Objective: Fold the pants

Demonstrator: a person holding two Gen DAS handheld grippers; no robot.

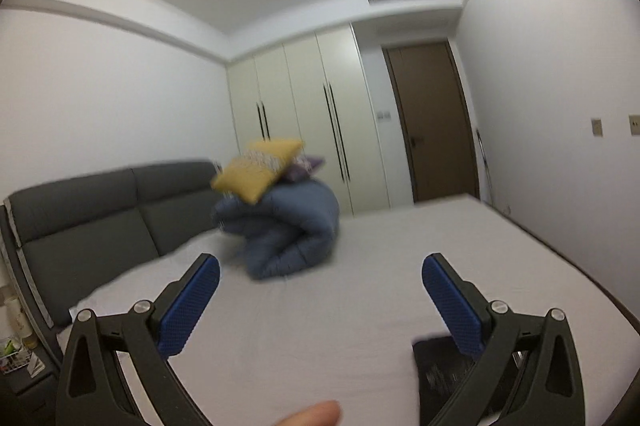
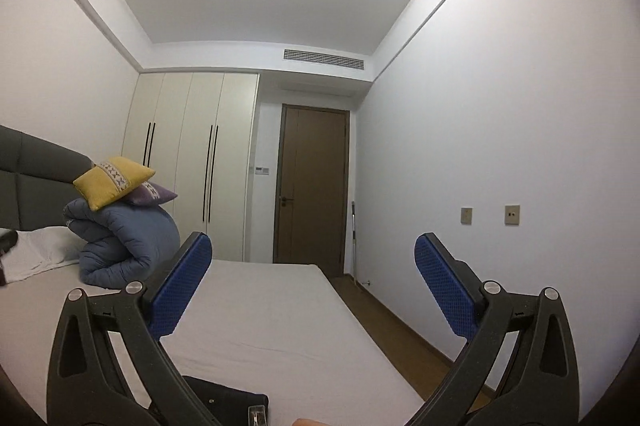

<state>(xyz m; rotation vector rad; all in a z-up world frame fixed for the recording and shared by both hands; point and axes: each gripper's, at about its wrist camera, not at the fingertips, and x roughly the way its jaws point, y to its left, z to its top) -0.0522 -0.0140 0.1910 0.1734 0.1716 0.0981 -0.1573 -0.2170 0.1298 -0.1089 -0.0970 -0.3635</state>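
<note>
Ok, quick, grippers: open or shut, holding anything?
Left gripper: open, holding nothing, above the bed.
Right gripper: open, holding nothing; the pants lie below it.

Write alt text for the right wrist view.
The right gripper, jaws wide open and empty, hangs above a white bed, with black pants at the bottom edge. Farther back sit a rolled blue quilt topped by a yellow pillow, a wardrobe and a brown door.
</note>
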